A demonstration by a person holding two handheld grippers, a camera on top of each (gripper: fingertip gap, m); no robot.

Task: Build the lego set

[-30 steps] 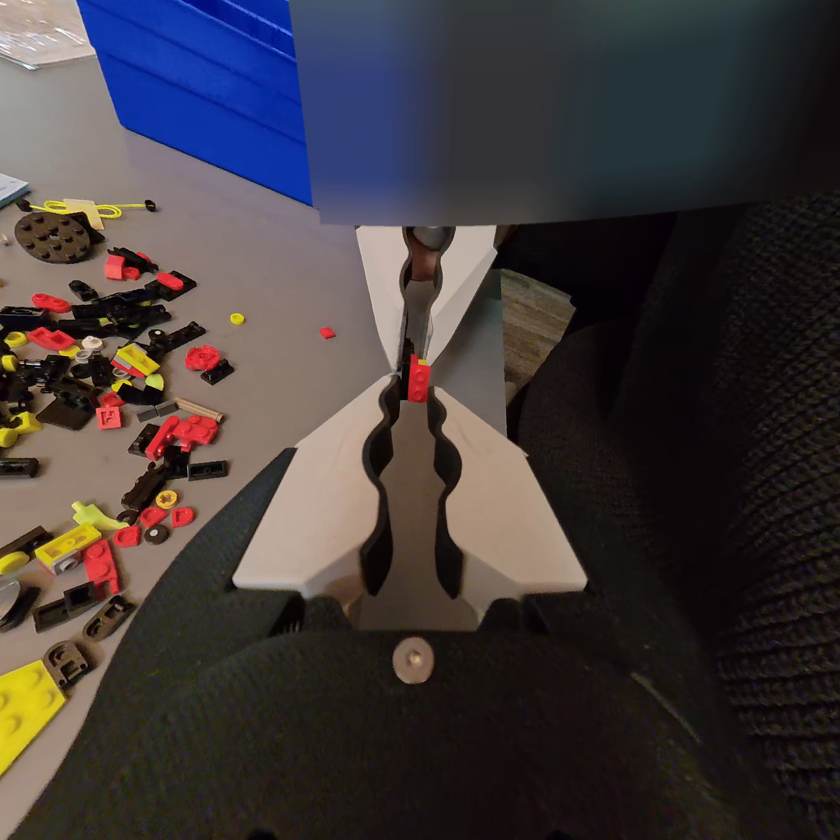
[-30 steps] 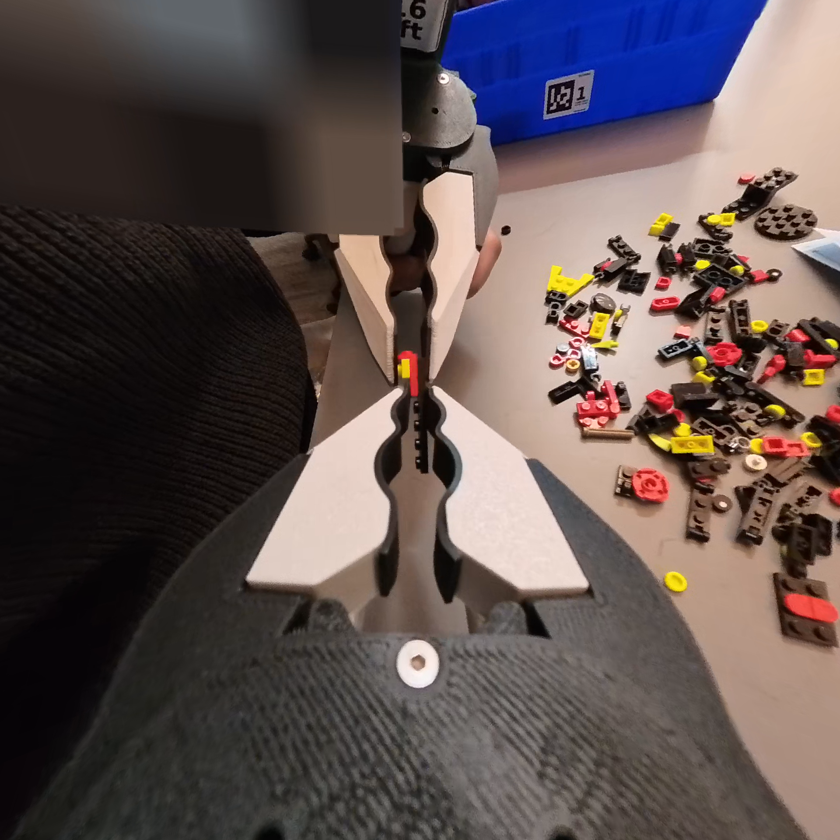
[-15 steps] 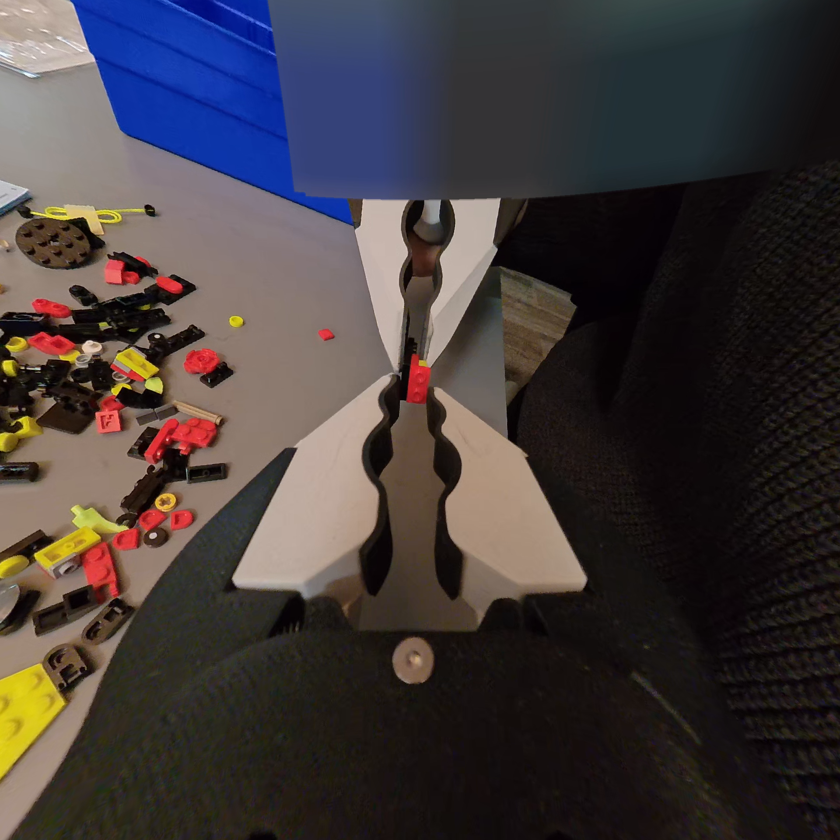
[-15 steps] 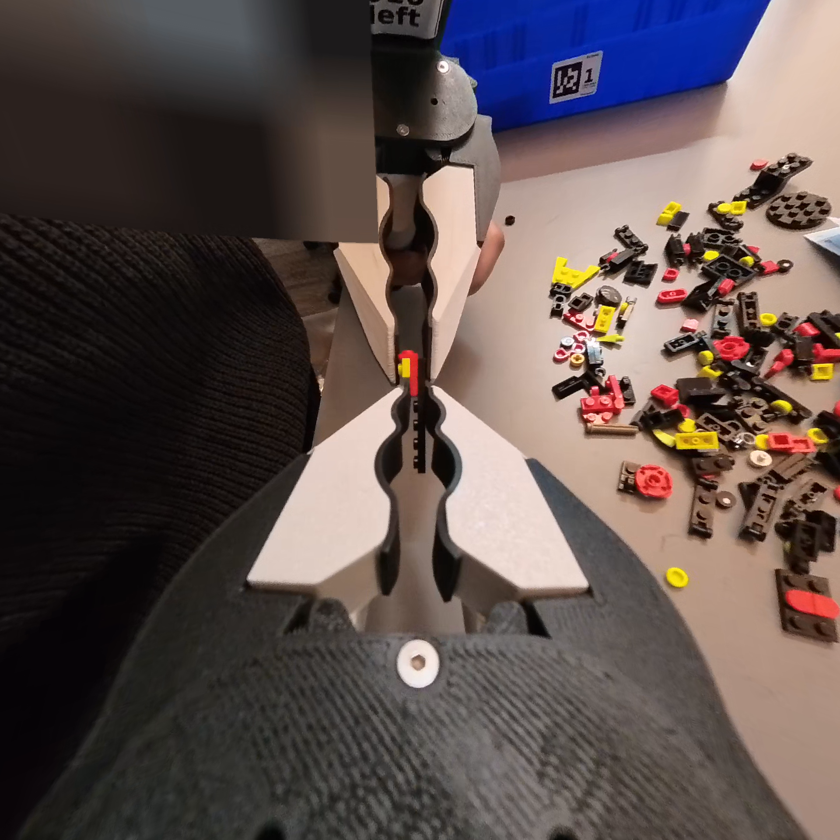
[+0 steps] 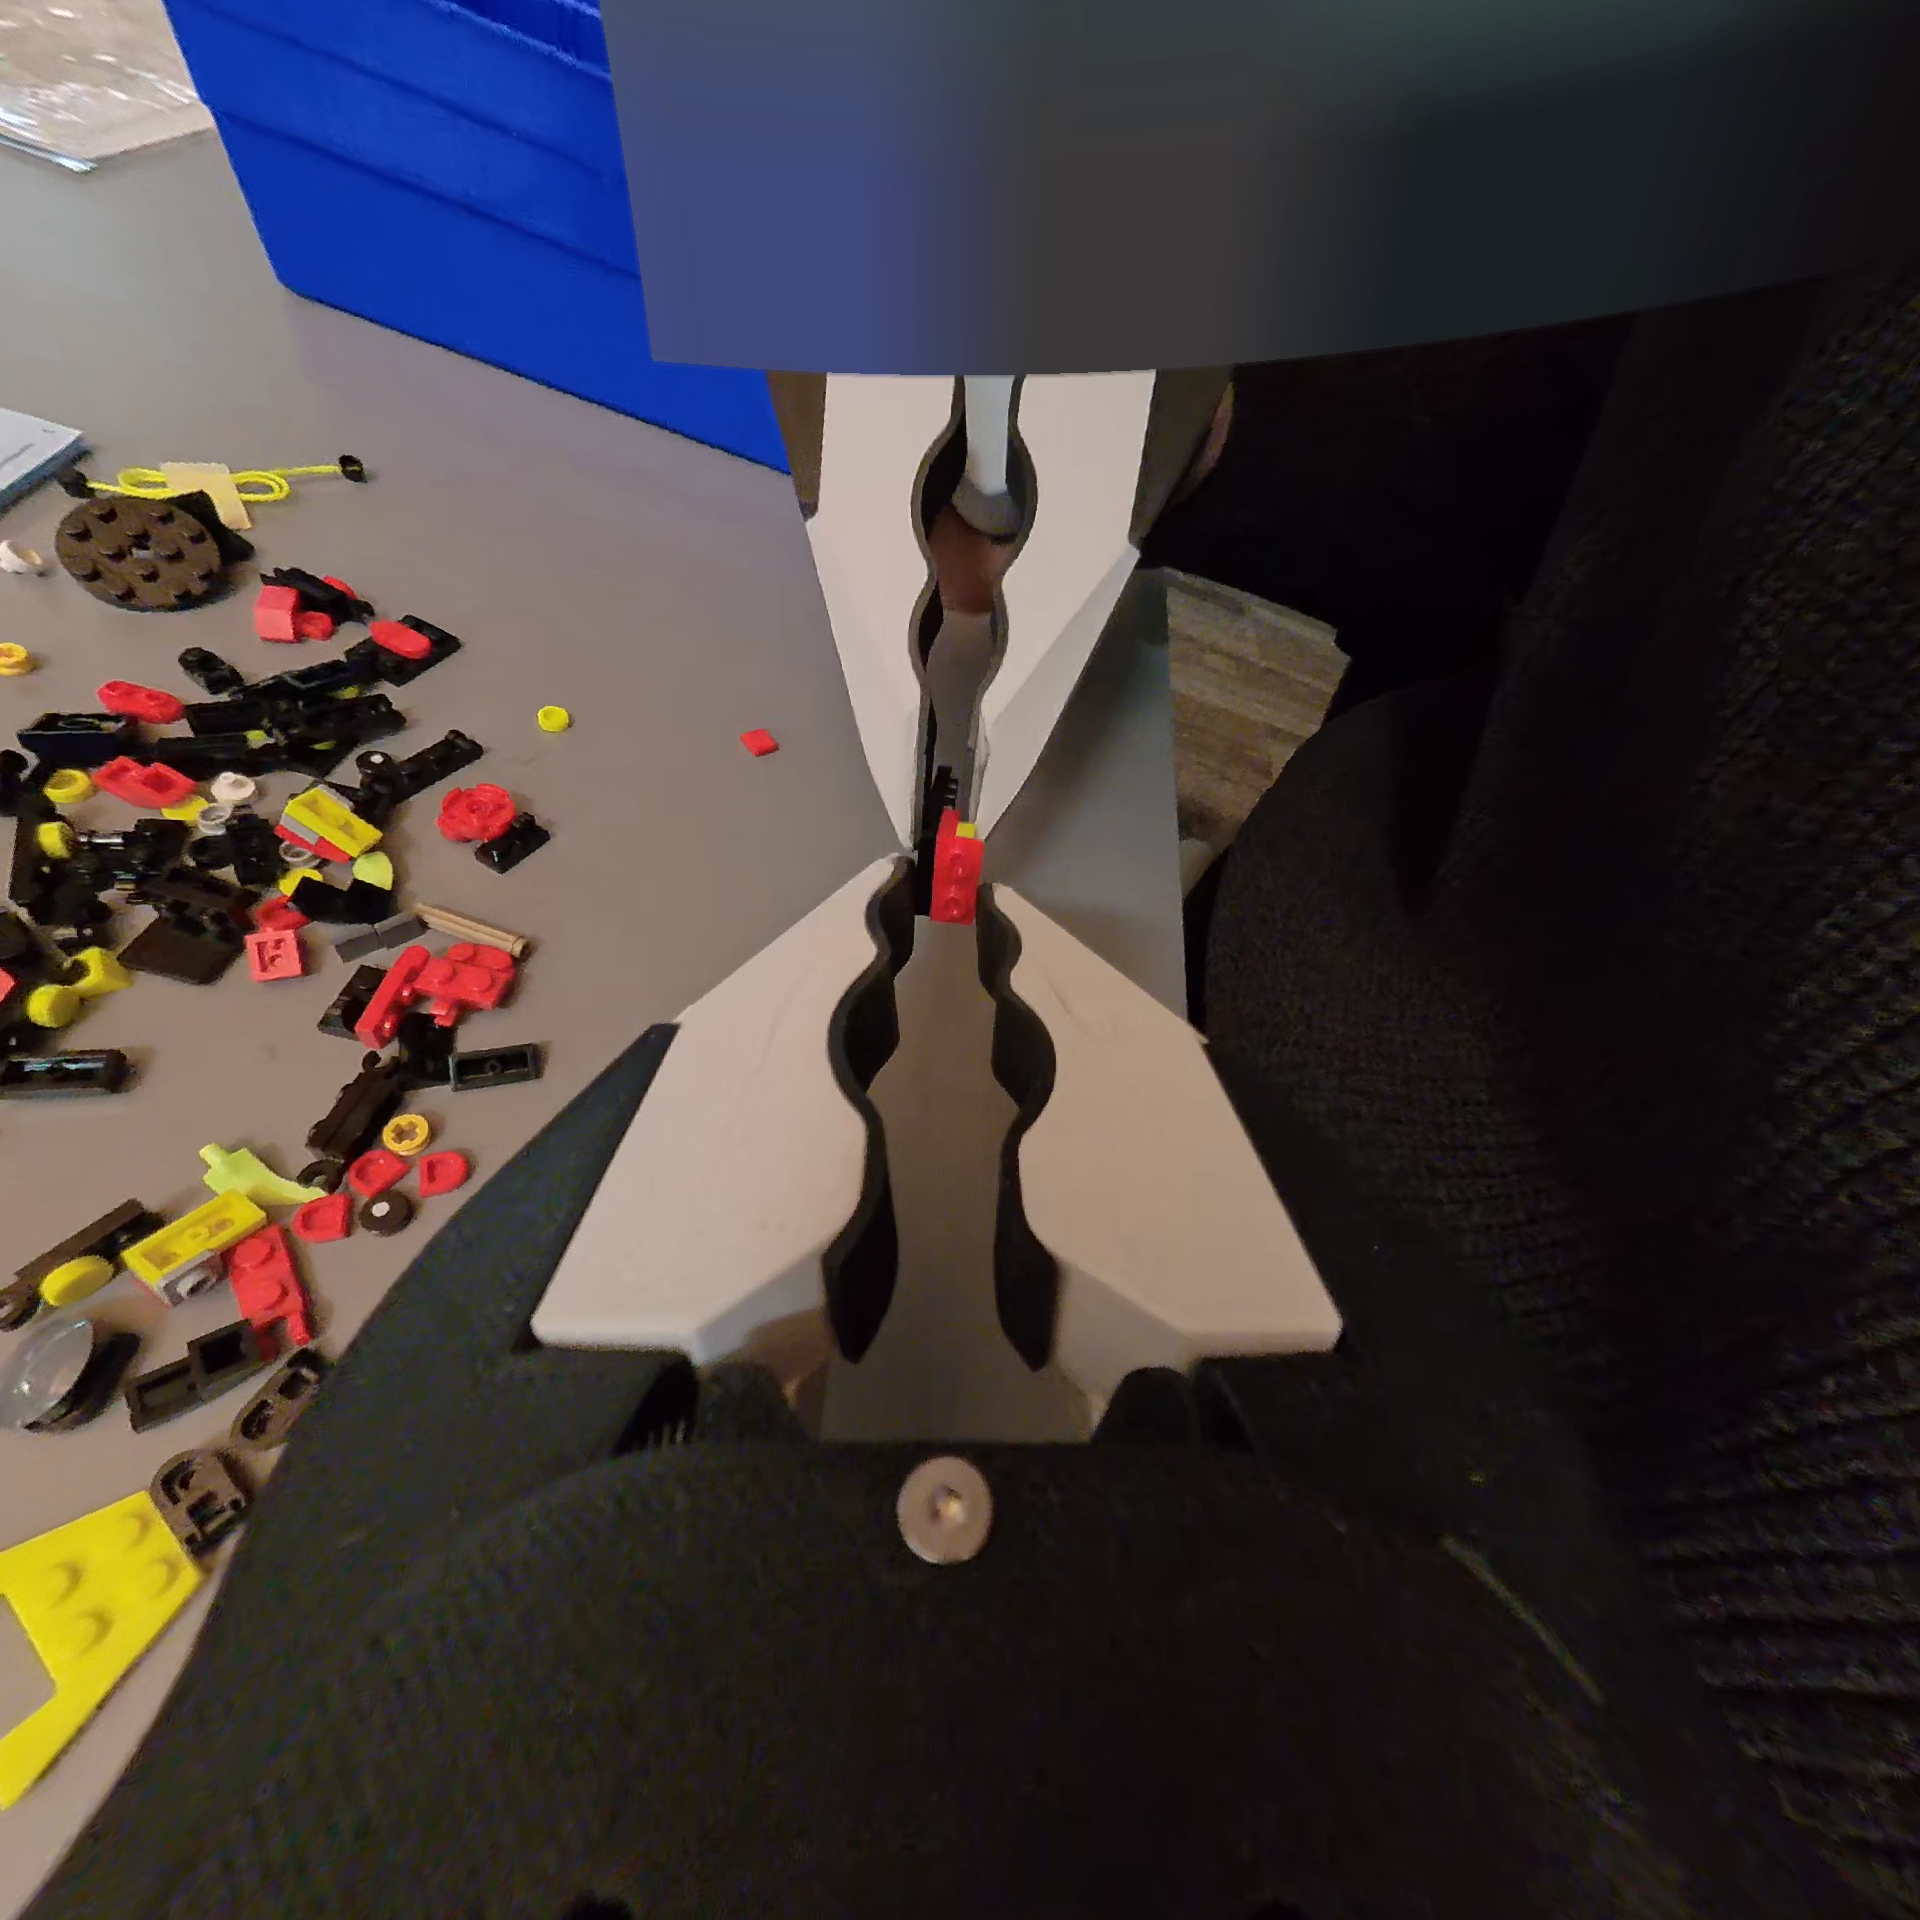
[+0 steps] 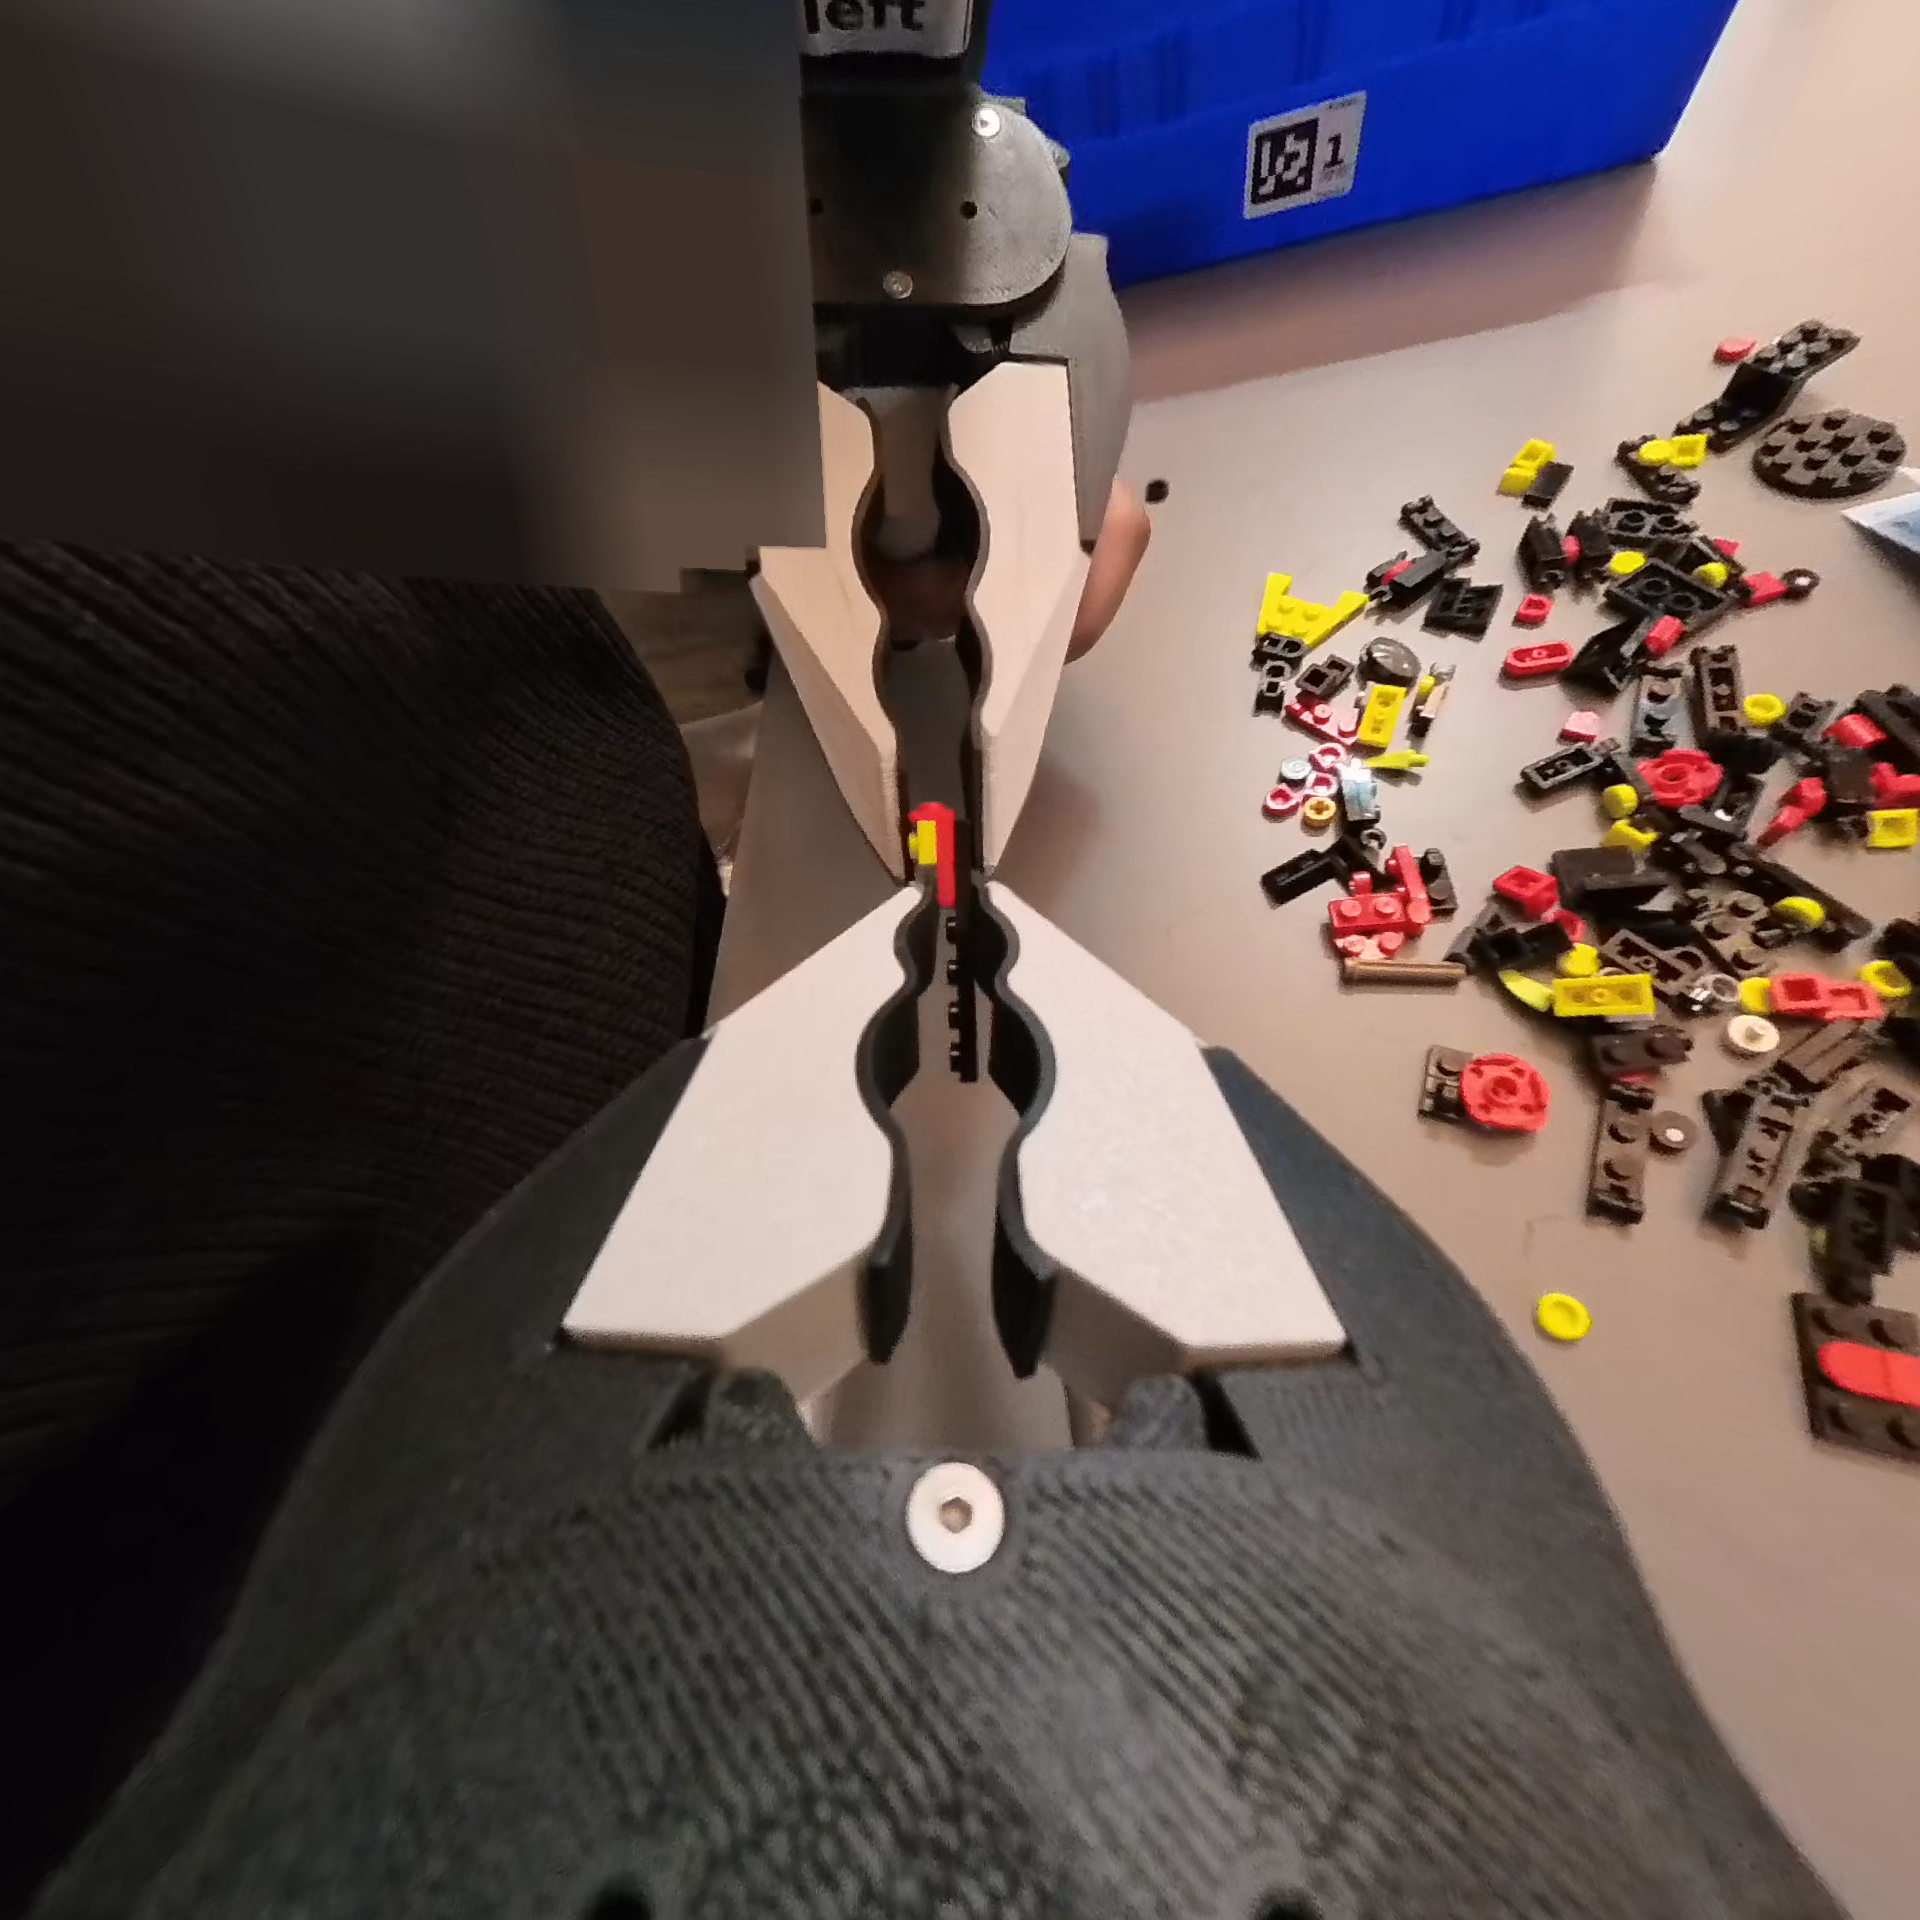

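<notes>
My left gripper (image 5: 940, 891) and right gripper (image 6: 951, 906) meet tip to tip above the near edge of the grey table (image 5: 623, 582). The left gripper is shut on a small red brick (image 5: 954, 868) with a yellow bit on it, also seen in the right wrist view (image 6: 940, 847). The right gripper is shut on a thin black studded plate (image 6: 962, 997), which runs back between its fingers. The red brick lies against the end of the black plate (image 5: 940, 795). Whether the two are joined is hidden by the fingertips.
A pile of loose red, black and yellow pieces (image 5: 260, 883) (image 6: 1662, 831) is spread on the table. A blue bin (image 5: 436, 208) (image 6: 1351, 104) stands behind it. A yellow wedge plate (image 5: 83, 1600) lies near the front. A person's dark knitted clothing (image 5: 1558, 1039) is close beside the grippers. Less than 4 cm separates the two grippers' tips.
Both grippers stay shut and tip to tip with the same pieces. The views have shifted slightly, so more of each opposite gripper's fingers shows.
</notes>
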